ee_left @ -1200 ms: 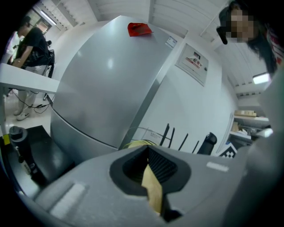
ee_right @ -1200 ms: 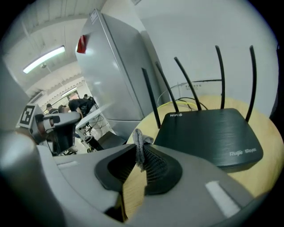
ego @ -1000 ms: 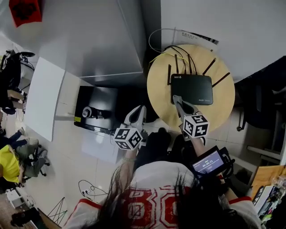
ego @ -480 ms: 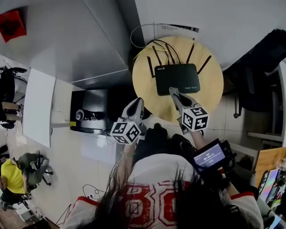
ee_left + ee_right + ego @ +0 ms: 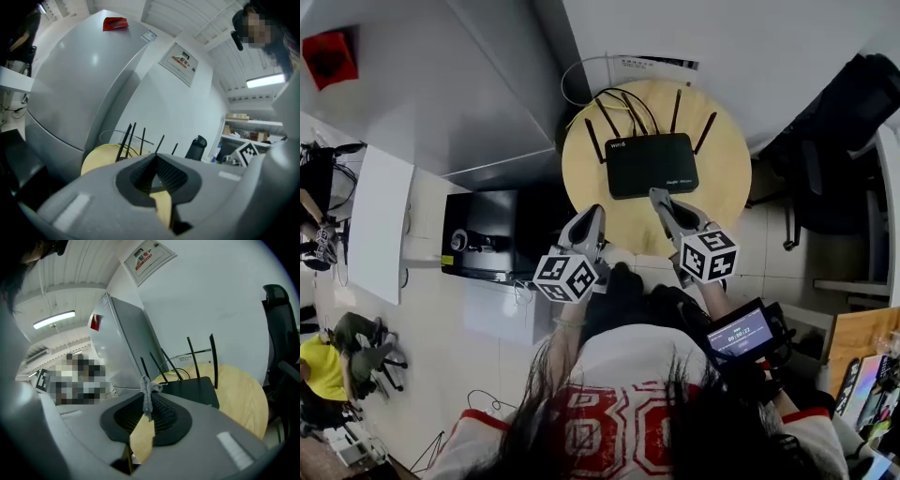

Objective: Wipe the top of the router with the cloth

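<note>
The router (image 5: 650, 165) (image 5: 192, 390) is a flat, black, rectangular box. It lies near the middle of the round bench (image 5: 727, 178) (image 5: 239, 399), and its thin black antennas (image 5: 678, 111) rise from its far side. Dark cables loop behind it. The bench top is pale wood with a fine grain.

The cloth (image 5: 146, 390) is a small grey woven scrap. Your right tongs (image 5: 656, 195) (image 5: 148, 403) are clamped on it, and a crumpled tuft of it stands above the ribbed black pads. These tongs reach forward over the near rim of the bench, with the tip at the router's near edge. The head view does not settle whether cloth and casing touch.

Your left tongs (image 5: 592, 214) (image 5: 156, 161) are closed tip to tip with nothing between them. They are held at the near-left rim of the bench, apart from the router.

A large smooth grey refrigerator (image 5: 84, 84) stands to the left of the bench.
</note>
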`<act>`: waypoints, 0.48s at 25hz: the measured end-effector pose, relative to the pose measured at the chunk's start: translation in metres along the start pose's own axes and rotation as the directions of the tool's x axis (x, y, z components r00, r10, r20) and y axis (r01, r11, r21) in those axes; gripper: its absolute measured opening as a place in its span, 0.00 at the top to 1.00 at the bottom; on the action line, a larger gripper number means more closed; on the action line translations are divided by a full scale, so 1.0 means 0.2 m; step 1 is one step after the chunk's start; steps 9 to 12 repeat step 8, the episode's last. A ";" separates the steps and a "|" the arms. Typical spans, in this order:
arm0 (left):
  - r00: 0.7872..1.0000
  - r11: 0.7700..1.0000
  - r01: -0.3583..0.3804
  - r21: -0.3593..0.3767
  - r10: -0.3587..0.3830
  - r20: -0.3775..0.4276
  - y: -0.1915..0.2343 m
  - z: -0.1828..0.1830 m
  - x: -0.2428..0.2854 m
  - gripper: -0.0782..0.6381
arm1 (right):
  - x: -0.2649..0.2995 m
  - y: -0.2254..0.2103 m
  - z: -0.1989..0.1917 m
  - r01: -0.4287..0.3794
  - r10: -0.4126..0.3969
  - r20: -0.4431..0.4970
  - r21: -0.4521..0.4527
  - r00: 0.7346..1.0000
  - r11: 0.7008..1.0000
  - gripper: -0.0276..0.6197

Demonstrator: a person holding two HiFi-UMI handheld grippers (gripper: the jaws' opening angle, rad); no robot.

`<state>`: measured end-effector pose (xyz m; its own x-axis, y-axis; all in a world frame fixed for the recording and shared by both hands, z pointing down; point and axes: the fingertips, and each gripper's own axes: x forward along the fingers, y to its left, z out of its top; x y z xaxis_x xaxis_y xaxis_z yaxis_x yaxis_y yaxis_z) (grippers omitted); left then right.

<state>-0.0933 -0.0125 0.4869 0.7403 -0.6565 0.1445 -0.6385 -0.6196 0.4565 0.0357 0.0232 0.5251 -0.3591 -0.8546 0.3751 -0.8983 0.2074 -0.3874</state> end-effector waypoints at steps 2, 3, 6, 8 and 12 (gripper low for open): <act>1.000 1.000 0.008 0.005 -0.008 -0.004 -0.07 -0.04 0.01 0.89 | -0.07 -0.01 -0.01 -0.007 0.007 0.011 0.000 1.000 1.000 0.89; 1.000 1.000 0.014 0.007 -0.014 -0.006 -0.11 -0.05 0.01 0.89 | -0.10 -0.03 -0.01 -0.009 0.009 0.015 -0.002 1.000 1.000 0.89; 0.999 0.999 0.034 0.011 -0.034 -0.023 -0.19 -0.12 0.05 0.89 | -0.17 -0.07 -0.03 -0.006 0.006 0.021 -0.004 1.000 1.000 0.89; 0.998 0.999 0.049 0.014 -0.048 -0.040 -0.23 -0.17 0.06 0.89 | -0.21 -0.10 -0.05 0.001 -0.001 0.022 0.002 1.000 1.000 0.89; 0.998 0.999 0.049 0.014 -0.048 -0.040 -0.23 -0.17 0.06 0.89 | -0.21 -0.10 -0.05 0.001 -0.001 0.022 0.002 1.000 1.000 0.89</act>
